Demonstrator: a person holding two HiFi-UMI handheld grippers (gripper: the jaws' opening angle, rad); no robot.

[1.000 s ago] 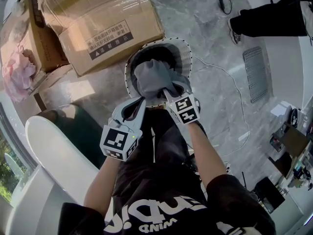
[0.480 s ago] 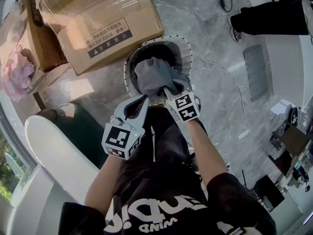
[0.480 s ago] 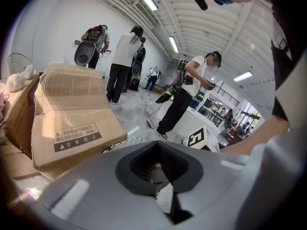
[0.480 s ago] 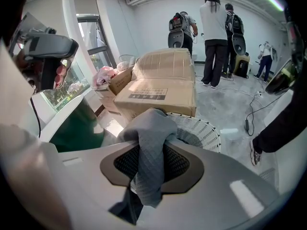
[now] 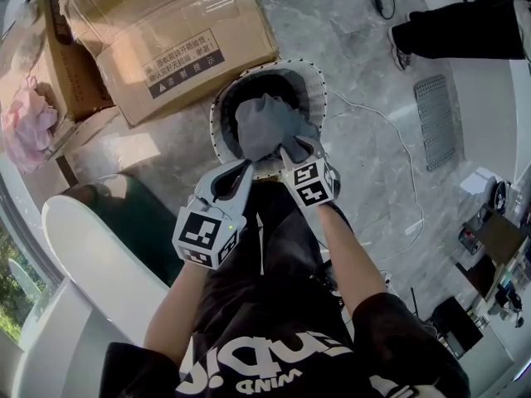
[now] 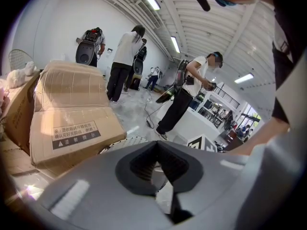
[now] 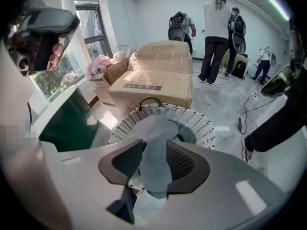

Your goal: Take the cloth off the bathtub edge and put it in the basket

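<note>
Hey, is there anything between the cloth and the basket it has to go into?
Nothing visible. The cloth hangs from the right tool, whose jaws have just opened slightly around it, directly over the open basket. The left tool sits shut by the near rim, off to the side.

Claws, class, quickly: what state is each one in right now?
Left claw: closed, empty.
Right claw: closed on the grey cloth over the basket; its jaws have just opened slightly.
</note>
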